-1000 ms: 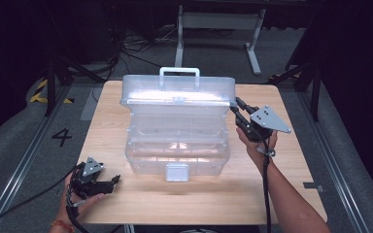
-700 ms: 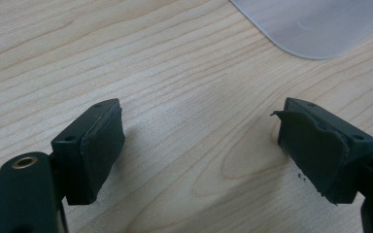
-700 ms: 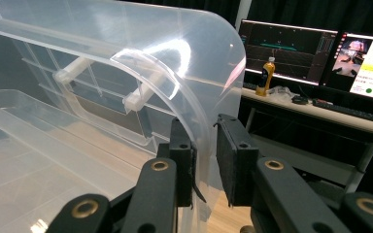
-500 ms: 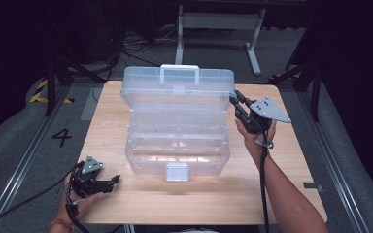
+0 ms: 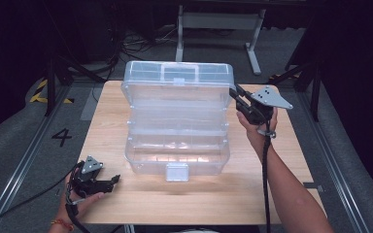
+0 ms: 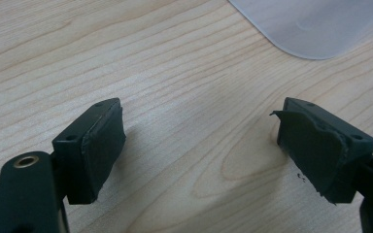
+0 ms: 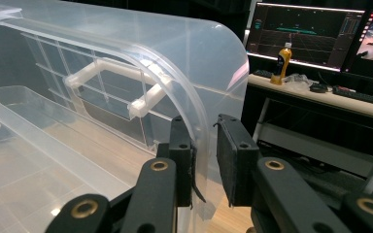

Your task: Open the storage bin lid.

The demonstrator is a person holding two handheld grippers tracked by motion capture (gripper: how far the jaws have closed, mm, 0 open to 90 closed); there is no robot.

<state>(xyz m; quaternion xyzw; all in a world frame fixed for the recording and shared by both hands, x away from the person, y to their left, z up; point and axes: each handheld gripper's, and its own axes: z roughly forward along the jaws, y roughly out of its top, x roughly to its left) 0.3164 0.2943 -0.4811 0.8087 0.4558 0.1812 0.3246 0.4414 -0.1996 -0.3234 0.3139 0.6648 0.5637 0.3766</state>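
A large clear plastic box stands in the middle of the wooden table, its lid tipped up toward the far side. My right gripper is at the lid's right edge. In the right gripper view, that gripper is shut on the lid's curved rim, which runs between the two pads. Near the table's front left corner, my left gripper rests low. Its jaws stand open over bare wood with nothing between them. A corner of the box lies just beyond them.
A white latch hangs at the box's front wall. Behind the table stands a metal frame. In the right gripper view, a desk with monitors and a bottle lies to the right. Rails run along the floor on both sides.
My right gripper has moved up and toward the far side with the lid's edge, and the lid has swung further open. The left gripper has stayed where it was.
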